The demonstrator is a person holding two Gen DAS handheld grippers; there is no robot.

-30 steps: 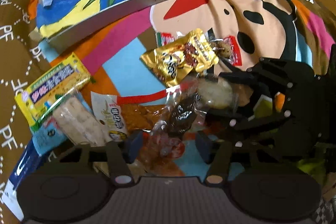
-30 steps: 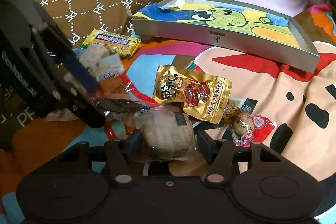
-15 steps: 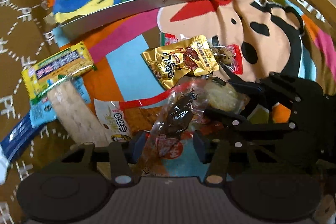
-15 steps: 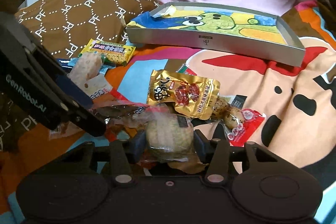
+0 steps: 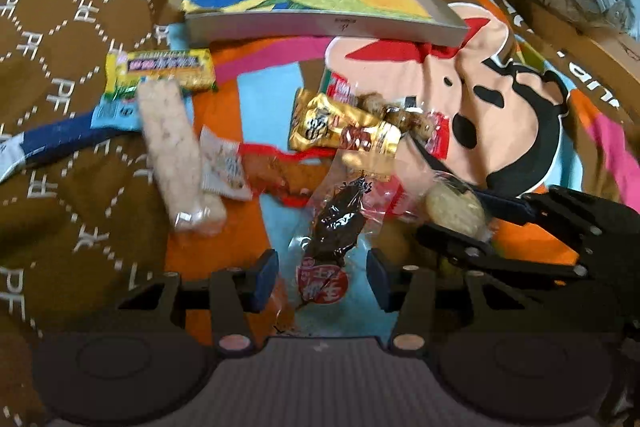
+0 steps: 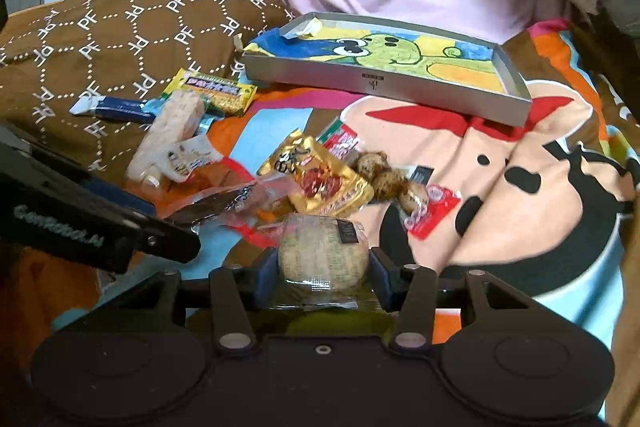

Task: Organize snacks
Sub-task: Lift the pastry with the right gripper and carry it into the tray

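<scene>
A: Fingertips (image 6: 267, 267) of the right gripper (image 6: 323, 267): pressed against both sides of a round wrapped cake (image 6: 323, 259), jaws having just been closing onto it

B: And the left gripper (image 5: 322, 275)?

A: Set astride a clear packet with a dark snack (image 5: 338, 223) inside, jaws part-way apart. Impossible to tell whether the pads pinch the film or merely flank it

B: Which step of the tidying, then?

A: Looks like the pick-up, judging from the layout. Silver tray (image 6: 360, 83) with a green cartoon lining at the far side of a bright cartoon bedspread (image 6: 540, 155), well apart from both grippers, no snack visible in it. Everything else loose on the cloth between: gold foil packet (image 6: 316, 183) just beyond the cake, red-edged packet of speckled eggs (image 6: 400, 183) touching its right side, pale rice bar (image 5: 168, 139) and yellow bar (image 5: 160, 69) off to the left

B: And the next move?

A: Probably lifting the cake clear of the pile, carrying it forward over the tray's near wall, then releasing inside. Calls for a firm but gentle squeeze: likely crumbly under a slick wrapper. On the left, worth confirming the pinch before any lift, crinkly film being apt to slide out
</scene>
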